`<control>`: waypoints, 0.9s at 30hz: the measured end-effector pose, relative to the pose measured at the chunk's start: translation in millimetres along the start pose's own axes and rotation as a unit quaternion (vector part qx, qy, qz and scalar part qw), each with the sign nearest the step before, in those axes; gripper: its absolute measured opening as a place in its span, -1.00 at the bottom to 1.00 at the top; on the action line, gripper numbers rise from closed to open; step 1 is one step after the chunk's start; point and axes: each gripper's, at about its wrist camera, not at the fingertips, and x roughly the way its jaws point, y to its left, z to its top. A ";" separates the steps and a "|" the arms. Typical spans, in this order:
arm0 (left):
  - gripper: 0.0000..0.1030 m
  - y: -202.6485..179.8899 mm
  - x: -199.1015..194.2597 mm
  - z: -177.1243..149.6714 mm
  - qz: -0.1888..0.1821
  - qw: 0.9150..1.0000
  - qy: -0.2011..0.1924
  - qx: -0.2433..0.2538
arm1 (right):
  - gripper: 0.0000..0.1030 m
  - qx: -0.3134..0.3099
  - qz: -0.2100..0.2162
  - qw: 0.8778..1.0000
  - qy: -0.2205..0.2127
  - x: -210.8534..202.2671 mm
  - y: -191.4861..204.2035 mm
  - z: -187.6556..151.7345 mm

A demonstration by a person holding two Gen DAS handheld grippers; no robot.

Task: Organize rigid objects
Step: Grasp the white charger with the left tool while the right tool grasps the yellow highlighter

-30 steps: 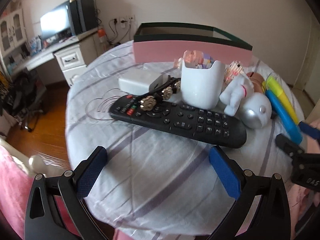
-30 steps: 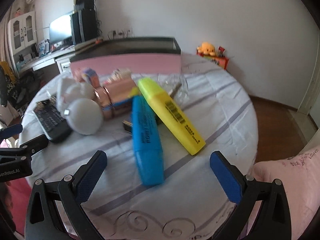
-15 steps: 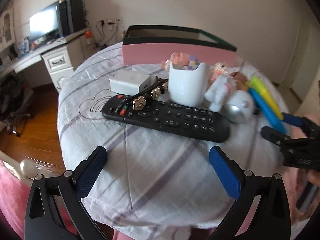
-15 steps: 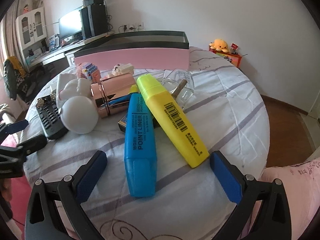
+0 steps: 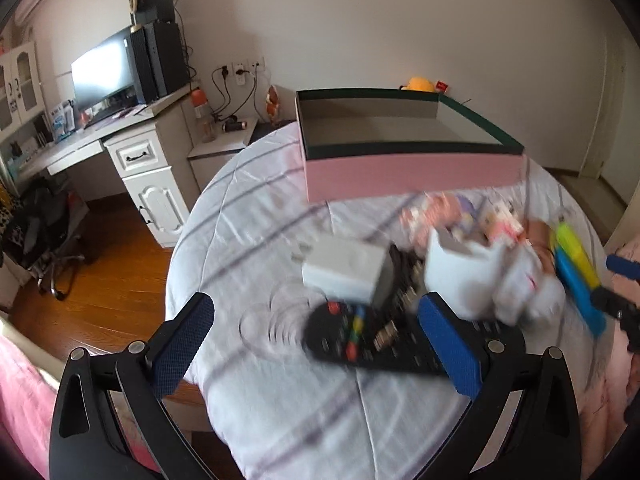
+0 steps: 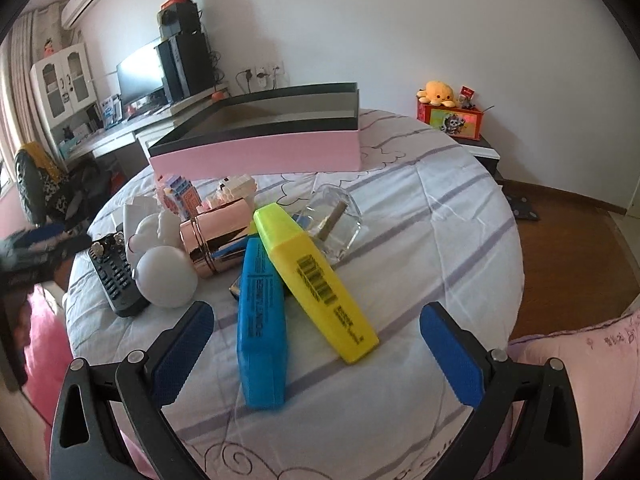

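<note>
Blue pads spread wide on the right hand-held gripper, released, nothing between them, low over the striped cloth of the round desk. Just ahead at 12 o'clock, a blue marker lying flat, and a yellow marker slanting across its far end, touching it. Beyond the yellow marker toward 1 o'clock, a clear glass bottle. At 10 o'clock, a white ball beside a black remote, with a pink shiny tube and a white figurine just behind. Farther off at 12 o'clock, a pink box, open-topped, dark-rimmed, on the far part of the desk.

Blue pads likewise spread on the left hand-held gripper, released, gripping nothing. Right pad over the blurred remote. Just past it, a white charger block at 12 o'clock and a white cup at 1 o'clock, markers at 2 o'clock near the other gripper's tip. Farthest, the box, apart from the pile.
</note>
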 end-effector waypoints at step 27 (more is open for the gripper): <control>0.29 8.8 64.4 8.6 -0.040 0.998 0.041 0.006 | -0.13 -0.001 0.055 0.998 0.029 31.4 -10.5 15.1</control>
